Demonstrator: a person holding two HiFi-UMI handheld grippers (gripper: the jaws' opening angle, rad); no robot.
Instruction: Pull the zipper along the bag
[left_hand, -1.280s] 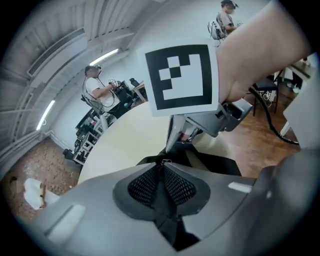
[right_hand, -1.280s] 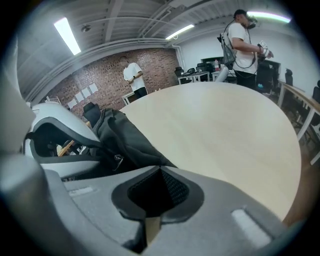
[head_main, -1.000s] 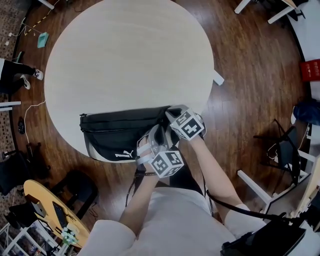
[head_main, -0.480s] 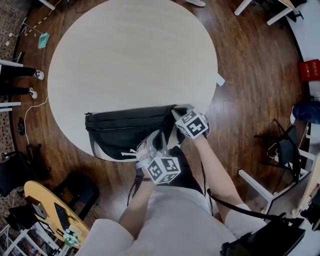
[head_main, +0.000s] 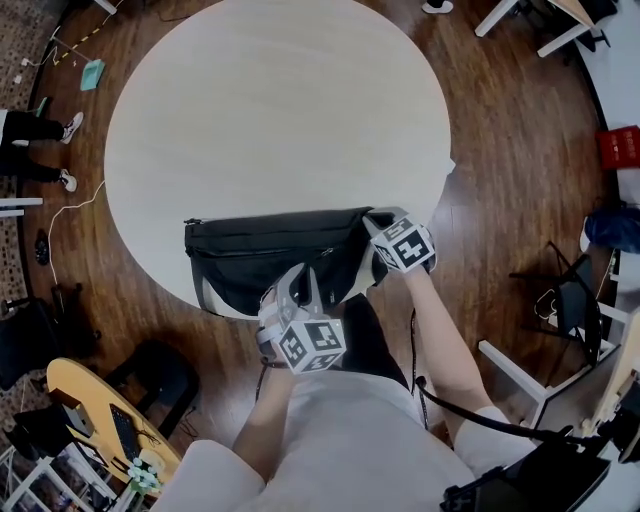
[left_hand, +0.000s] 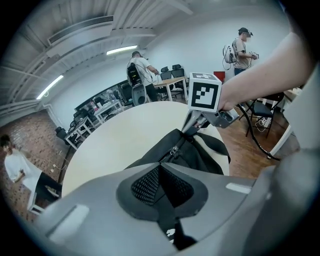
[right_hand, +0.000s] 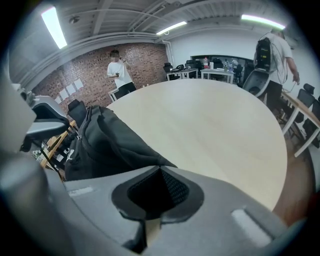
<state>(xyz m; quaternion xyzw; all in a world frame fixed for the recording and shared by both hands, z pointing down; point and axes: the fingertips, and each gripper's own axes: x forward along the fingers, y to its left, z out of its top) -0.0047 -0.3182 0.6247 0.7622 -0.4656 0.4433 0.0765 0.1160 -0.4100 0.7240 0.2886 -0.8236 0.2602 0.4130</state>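
The black bag (head_main: 270, 255) lies on its side at the near edge of the round counter (head_main: 270, 120), right in front of the person. Part of it hangs a little over the edge. The zipper (left_hand: 175, 148) runs along the top of the bag, and its small metal pull shows in the left gripper view, near the bag's right end.

The left gripper (head_main: 296, 292) has its jaws pressed together on the front of the bag, with black cloth pinched between them. The right gripper (head_main: 375, 228) has its jaws squeezed on the right end of the bag, just beside the zipper pull. I cannot tell if it has the pull itself or only the cloth next to it.

I think this is the holding step, and the pull along the zipper is not done yet. Next, one gripper should hold the bag tight so it does not slide. The other should pinch the little pull and drag it straight along the zipper line. If the bag is loose, it may just slide on the counter.

The left arm (head_main: 265, 420) is tucked in close to the body. The right arm (head_main: 440, 330) reaches out farther, to the bag's far right end.
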